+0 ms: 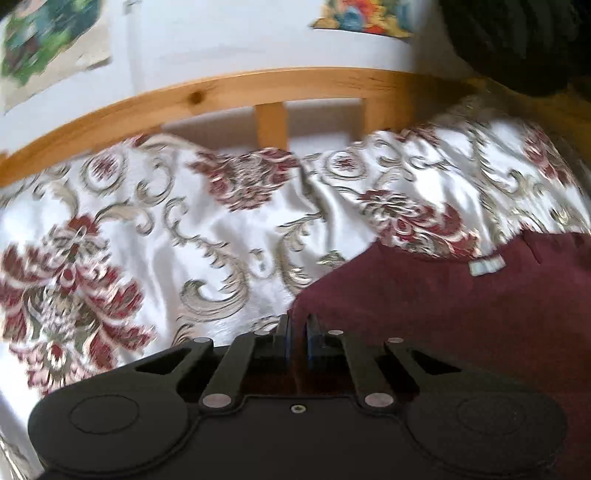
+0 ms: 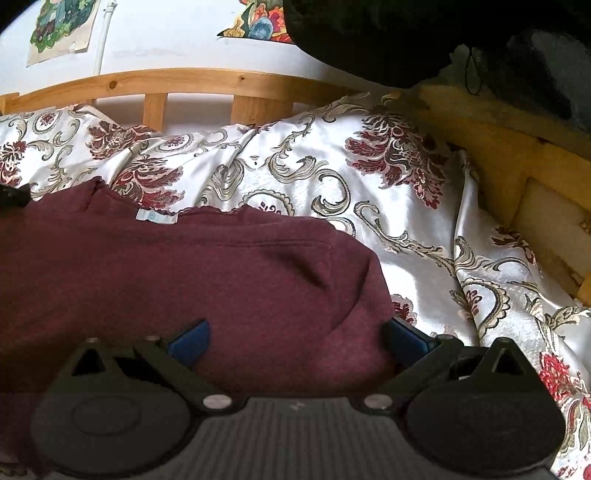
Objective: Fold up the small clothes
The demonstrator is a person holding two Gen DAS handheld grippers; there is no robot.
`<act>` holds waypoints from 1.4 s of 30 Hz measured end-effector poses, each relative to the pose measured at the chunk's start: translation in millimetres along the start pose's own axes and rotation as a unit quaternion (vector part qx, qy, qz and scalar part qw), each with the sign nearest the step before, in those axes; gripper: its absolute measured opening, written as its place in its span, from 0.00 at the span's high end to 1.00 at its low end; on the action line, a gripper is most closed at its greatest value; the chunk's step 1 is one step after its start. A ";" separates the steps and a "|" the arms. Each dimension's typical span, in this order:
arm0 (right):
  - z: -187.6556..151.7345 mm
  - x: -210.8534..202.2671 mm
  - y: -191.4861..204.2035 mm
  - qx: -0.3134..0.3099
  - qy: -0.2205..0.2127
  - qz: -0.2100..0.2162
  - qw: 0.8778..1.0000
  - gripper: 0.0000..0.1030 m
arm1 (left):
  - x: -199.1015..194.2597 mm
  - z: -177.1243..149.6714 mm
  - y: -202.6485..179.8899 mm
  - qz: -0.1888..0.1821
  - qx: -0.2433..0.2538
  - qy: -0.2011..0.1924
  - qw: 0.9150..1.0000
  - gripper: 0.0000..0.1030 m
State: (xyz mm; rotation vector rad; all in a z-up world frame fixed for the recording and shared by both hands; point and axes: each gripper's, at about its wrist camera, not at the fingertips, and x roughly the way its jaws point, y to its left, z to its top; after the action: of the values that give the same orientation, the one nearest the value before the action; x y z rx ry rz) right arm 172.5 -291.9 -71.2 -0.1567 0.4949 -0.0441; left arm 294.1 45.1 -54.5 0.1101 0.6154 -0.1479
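A maroon garment (image 2: 184, 266) with a small pale label (image 2: 157, 217) lies on a floral satin bedspread (image 2: 369, 206). In the right wrist view my right gripper (image 2: 295, 339) is open, its blue-padded fingers (image 2: 190, 341) spread wide over the garment's near right part. In the left wrist view the garment (image 1: 461, 314) fills the lower right, and my left gripper (image 1: 297, 338) is shut on its left edge, the fingers nearly together with maroon cloth between them.
A wooden bed rail (image 1: 258, 88) with slats runs along the back, against a white wall with pictures (image 2: 62, 26). A dark object (image 2: 388, 33) hangs at the upper right. Wooden frame boards (image 2: 517, 166) border the bedspread on the right.
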 end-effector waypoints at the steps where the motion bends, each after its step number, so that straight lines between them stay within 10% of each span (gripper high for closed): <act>1: 0.1 0.1 0.5 -0.001 0.001 -0.001 1.000 0.01 | 2.7 -1.3 1.1 0.003 0.001 0.007 1.000 0.93; 6: -0.6 1.9 4.7 -0.016 0.010 -0.006 1.000 0.01 | 6.1 -8.4 4.1 -0.011 -0.019 0.017 1.000 0.81; 11: -1.0 0.8 4.7 -0.016 0.010 -0.003 1.000 0.01 | -4.1 -8.5 14.9 -0.023 -0.065 0.029 0.997 0.39; 19: 13.4 -13.5 1.2 -0.013 0.001 -0.004 1.000 0.00 | -77.6 -30.5 9.7 -0.049 -0.143 -0.051 0.987 0.01; 26: 13.2 -39.8 22.4 0.004 -0.031 0.066 0.997 0.00 | -101.5 -63.8 -24.3 -0.072 -0.079 -0.021 0.994 0.01; 33: -1.3 -36.9 67.3 -0.079 0.001 0.116 0.990 0.00 | -94.1 -89.3 -9.3 -0.048 -0.144 0.033 0.988 0.01; 42: 1.4 -7.8 30.5 -0.031 0.029 0.151 0.988 0.01 | -85.6 -109.4 16.1 -0.031 -0.154 0.051 0.986 0.01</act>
State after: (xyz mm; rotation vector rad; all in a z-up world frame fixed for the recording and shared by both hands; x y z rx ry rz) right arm 166.4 -261.0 -71.2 -0.1395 0.5737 0.2630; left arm 165.9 86.0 -92.5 -0.2029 0.7364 -0.1065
